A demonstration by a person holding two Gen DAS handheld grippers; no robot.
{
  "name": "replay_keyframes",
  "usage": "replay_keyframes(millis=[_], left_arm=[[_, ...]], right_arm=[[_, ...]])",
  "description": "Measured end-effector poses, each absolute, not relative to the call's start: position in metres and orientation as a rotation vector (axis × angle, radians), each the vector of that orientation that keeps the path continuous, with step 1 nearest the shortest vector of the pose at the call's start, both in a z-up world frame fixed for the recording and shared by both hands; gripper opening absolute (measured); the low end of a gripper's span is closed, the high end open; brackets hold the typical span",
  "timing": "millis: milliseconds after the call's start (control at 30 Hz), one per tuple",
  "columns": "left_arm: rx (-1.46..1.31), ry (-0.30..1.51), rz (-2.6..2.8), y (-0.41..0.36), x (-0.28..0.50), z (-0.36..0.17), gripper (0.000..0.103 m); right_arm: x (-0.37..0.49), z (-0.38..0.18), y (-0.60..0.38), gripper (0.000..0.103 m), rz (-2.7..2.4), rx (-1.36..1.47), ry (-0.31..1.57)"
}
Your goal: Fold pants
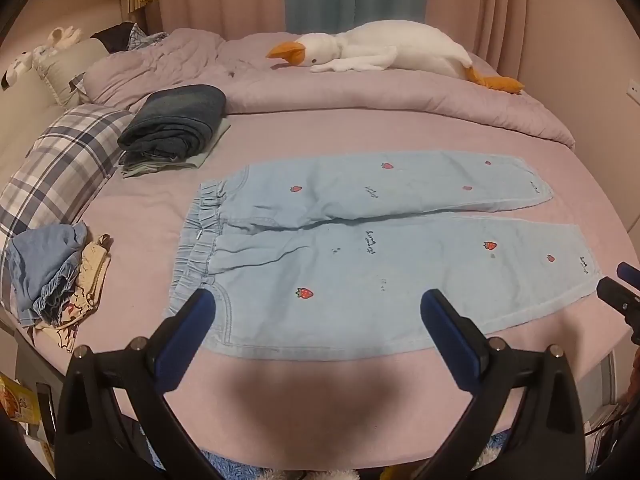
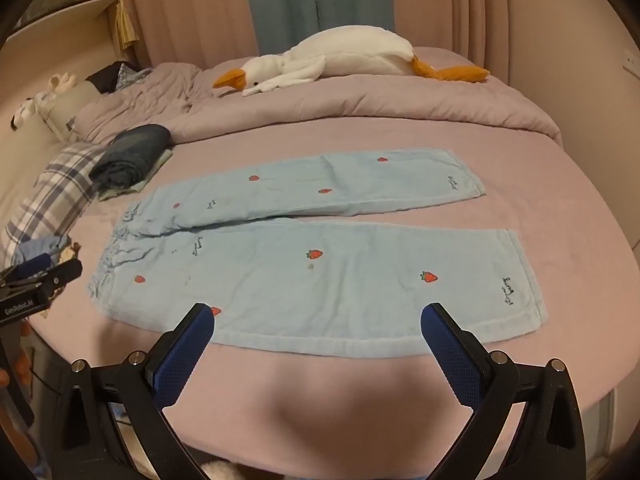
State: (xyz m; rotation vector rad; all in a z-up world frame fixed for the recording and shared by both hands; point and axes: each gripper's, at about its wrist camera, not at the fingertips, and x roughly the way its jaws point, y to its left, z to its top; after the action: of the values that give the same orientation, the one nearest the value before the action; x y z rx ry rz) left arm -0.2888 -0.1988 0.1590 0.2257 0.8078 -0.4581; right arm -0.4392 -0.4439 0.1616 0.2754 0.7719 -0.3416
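Observation:
Light blue pants (image 1: 360, 256) with red strawberry prints lie flat and spread out on the pink bed, waistband to the left, both legs running right. They show the same way in the right wrist view (image 2: 320, 264). My left gripper (image 1: 318, 300) is open and empty, hovering over the near edge of the pants by the waist end. My right gripper (image 2: 318, 312) is open and empty, over the near edge of the closer leg. The right gripper's tip shows at the right edge of the left wrist view (image 1: 618, 292); the left gripper shows at the left of the right wrist view (image 2: 40, 280).
A stack of folded dark clothes (image 1: 176, 124) sits at the back left beside a plaid pillow (image 1: 60, 164). A crumpled pile of clothes (image 1: 56, 276) lies at the left edge. A white goose plush (image 1: 384, 50) rests on the bunched duvet (image 1: 360, 96) at the back.

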Motion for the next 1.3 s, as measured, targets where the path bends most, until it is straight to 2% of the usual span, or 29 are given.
replay_keyframes(millis=[967, 1300], left_arm=[[0.225, 0.812, -0.483, -0.195, -0.288, 0.161, 0.103], [0.224, 0.818, -0.484, -0.194, -0.289, 0.16, 0.103]], right_arm=[[-0.428, 0.164, -0.436, 0.102, -0.318, 0.247, 0.807], [-0.428, 0.163, -0.431, 0.102, -0.325, 0.237, 0.767]])
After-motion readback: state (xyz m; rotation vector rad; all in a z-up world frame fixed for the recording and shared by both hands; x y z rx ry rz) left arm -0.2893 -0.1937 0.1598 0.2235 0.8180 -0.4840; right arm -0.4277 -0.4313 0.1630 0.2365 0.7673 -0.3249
